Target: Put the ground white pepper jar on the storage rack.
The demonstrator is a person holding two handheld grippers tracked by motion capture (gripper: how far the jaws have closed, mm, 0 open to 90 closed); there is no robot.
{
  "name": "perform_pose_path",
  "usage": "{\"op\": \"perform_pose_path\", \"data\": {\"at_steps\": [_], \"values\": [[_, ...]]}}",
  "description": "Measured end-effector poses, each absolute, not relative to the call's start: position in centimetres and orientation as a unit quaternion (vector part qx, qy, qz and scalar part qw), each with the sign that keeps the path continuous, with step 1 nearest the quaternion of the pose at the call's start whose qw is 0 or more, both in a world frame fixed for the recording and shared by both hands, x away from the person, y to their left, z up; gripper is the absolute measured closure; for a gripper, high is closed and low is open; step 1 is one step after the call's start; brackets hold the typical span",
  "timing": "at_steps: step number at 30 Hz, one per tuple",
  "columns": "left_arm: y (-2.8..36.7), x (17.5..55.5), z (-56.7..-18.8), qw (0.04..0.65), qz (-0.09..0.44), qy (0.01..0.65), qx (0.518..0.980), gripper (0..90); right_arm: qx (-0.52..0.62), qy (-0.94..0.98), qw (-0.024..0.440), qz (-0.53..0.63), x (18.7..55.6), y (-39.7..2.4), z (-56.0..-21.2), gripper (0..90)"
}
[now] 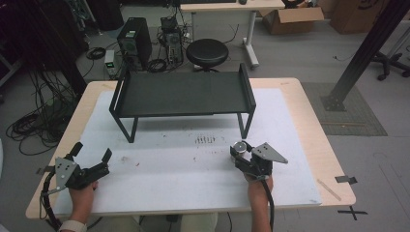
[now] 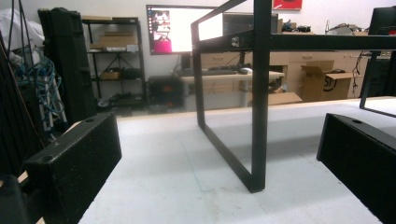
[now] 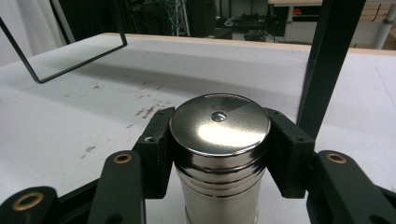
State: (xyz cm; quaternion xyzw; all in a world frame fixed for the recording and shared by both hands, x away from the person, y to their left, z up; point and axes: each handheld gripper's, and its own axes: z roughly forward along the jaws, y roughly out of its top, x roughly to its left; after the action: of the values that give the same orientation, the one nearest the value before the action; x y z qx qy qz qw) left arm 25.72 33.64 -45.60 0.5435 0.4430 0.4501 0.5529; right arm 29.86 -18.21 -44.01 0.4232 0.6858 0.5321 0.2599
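A shiny metal cylinder (image 3: 219, 154) with a flat round lid (image 1: 239, 145) stands upright on the white mat. My right gripper (image 3: 219, 149) is shut on it, one pad pressed to each side just below the lid. In the high view the right gripper (image 1: 240, 153) sits just in front of the black shelf's right front leg (image 1: 244, 126). My left gripper (image 1: 92, 155) rests near the table's front left corner, its jaws spread wide with nothing between them. The left gripper view looks between those jaws at the shelf's left leg frame (image 2: 258, 140).
A low black metal shelf (image 1: 181, 93) stands across the back of the white mat (image 1: 183, 164). Dark smudges (image 1: 205, 139) mark the mat in front of it. Behind the table are a round stool (image 1: 207, 53), computer towers (image 1: 134, 41) and cables on the floor.
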Motion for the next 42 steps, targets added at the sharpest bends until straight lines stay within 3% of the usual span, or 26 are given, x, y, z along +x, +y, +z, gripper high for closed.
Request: {"op": "perform_pose_path", "data": {"at_steps": [42], "values": [[33.7,25.7,-45.6,0.553,0.450,0.443,0.544,0.2,0.362,0.688,0.272,0.567,30.5,-16.5,-34.6,48.4]]}}
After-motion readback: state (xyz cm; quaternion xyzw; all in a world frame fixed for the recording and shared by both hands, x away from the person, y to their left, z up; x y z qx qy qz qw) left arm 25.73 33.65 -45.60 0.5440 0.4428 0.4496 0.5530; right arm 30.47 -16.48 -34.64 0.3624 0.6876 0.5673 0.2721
